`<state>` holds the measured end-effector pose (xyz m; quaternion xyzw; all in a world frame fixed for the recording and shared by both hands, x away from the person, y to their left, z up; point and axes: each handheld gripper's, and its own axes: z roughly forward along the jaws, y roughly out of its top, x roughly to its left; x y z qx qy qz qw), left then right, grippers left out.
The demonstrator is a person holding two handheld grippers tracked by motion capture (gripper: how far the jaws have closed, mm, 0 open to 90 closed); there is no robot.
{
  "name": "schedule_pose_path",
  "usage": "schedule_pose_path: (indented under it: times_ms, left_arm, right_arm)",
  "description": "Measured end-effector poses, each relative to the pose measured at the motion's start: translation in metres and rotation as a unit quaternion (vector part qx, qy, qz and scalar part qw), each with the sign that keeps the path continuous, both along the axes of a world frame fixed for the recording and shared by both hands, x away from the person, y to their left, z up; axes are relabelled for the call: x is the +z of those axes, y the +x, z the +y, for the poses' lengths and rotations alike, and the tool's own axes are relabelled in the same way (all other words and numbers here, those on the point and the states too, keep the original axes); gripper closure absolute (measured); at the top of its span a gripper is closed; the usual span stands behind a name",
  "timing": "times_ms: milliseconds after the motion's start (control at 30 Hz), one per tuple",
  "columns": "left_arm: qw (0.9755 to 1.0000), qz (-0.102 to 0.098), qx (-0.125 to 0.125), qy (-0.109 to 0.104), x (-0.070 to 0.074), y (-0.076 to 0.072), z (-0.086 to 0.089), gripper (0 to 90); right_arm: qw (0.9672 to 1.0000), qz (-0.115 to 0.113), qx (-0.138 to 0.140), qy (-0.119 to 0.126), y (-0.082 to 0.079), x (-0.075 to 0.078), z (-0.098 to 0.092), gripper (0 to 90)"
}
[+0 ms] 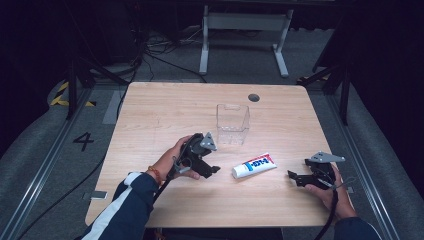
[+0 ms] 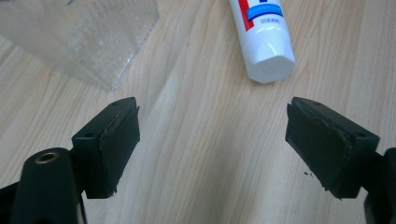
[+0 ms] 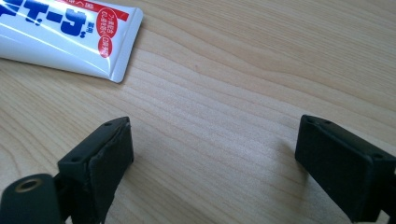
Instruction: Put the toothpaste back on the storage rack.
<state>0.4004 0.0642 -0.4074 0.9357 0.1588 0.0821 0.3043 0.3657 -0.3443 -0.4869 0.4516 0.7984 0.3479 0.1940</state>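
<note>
Although both grippers flank it, the toothpaste tube [image 1: 254,166] lies flat on the wooden table [image 1: 165,110] between them, its long axis running slantwise: the capped end points toward the person's left and a little nearer them, the flat crimped tail toward the right and farther away. In the left gripper view the white cap faces the jaws almost head-on, just ahead and slightly right of the gap, so the tube's length runs along the line of approach rather than across it. The left gripper [image 1: 214,170] looks the nearer of the two, its jaws standing wide with nothing between them. The right gripper [image 1: 292,175] sits off the crimped tail, well to that side, its jaws likewise spread and empty. Beyond the tube, farther up the table, stands a clear plastic container [image 1: 232,123], upright and open at the top, just beside the left hand's gripper.
</note>
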Motion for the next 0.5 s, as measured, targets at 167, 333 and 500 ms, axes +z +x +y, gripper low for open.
schedule_pose_path:
  times_ms: [167, 333, 500]
  left_arm:
    - [0.9999, 0.008, -0.013, 0.005, -0.004, 0.004, -0.02, 18.2]
    - [0.9995, 0.013, -0.027, 0.011, -0.007, 0.009, -0.04, 18.2]
    - [0.999, 0.023, -0.034, 0.014, -0.013, 0.014, -0.057, 18.2]
  right_arm:
    - [1.0, 0.0, 0.0, 0.0, 0.0, 0.0, 0.0, 11.6]
    - [1.0, 0.0, 0.0, 0.0, 0.0, 0.0, 0.0, 11.6]
    - [1.0, 0.0, 0.0, 0.0, 0.0, 0.0, 0.0, 11.6]
